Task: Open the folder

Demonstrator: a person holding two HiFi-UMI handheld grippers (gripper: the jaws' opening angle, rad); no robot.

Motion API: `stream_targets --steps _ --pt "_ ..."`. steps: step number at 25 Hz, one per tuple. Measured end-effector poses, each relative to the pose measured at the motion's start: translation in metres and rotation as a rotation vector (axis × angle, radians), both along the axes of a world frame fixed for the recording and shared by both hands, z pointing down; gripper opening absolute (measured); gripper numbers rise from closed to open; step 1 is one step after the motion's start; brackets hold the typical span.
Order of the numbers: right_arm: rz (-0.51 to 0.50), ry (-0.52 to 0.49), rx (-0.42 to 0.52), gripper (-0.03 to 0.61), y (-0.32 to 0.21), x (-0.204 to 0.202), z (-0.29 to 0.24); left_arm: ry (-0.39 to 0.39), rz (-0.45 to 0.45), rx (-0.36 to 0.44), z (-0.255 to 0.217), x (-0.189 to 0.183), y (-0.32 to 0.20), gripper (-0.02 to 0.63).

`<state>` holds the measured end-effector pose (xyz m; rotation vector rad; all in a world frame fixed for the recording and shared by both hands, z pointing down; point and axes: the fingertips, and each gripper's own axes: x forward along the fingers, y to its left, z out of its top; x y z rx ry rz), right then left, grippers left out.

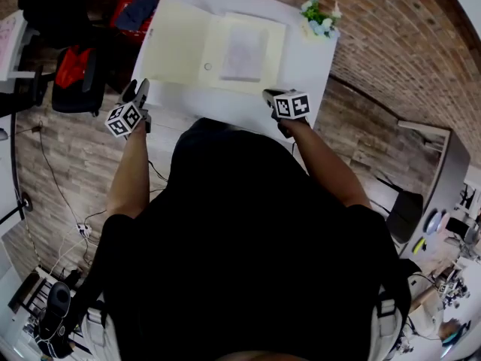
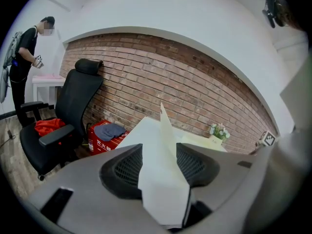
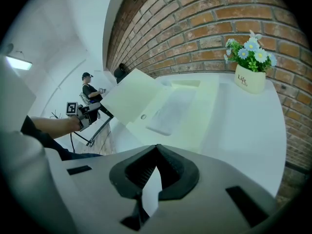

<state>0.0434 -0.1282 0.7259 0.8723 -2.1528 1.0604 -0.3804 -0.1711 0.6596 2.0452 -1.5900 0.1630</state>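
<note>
A pale yellow folder (image 1: 210,51) lies spread open on the white table (image 1: 316,66), with a clear pocket (image 1: 244,51) on its right half. In the right gripper view its left cover (image 3: 129,101) is tilted up off the table. My left gripper (image 1: 141,87) is at that cover's near left corner. In the left gripper view the cover (image 2: 163,179) stands edge-on between the jaws of the left gripper (image 2: 159,146), which stand apart and do not press on it. My right gripper (image 1: 268,94) hovers by the folder's near right edge. Its jaws (image 3: 156,147) meet at the tips and hold nothing.
A small pot of flowers (image 1: 319,17) stands at the table's far right corner. Left of the table are a black office chair (image 1: 75,81) with red cloth on it and a red box (image 2: 105,138). A brick wall runs behind. A person (image 2: 24,57) stands far off.
</note>
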Motion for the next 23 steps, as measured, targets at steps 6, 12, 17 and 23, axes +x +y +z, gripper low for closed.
stream_targets --steps 6,12,17,23 --pt "-0.001 -0.003 0.01 0.023 0.007 0.005 -0.006 -0.019 0.037 0.05 -0.021 0.017 0.007 0.221" --pt "-0.011 -0.006 0.037 0.023 0.015 0.009 -0.015 -0.042 0.065 0.089 -0.039 0.032 0.014 0.216" --pt "-0.002 -0.014 0.051 0.023 0.018 0.012 -0.022 -0.054 0.105 0.107 -0.044 0.046 0.023 0.184" --pt "-0.012 -0.026 0.082 0.023 0.02 0.006 -0.034 -0.044 0.126 0.1 -0.038 0.058 0.038 0.15"
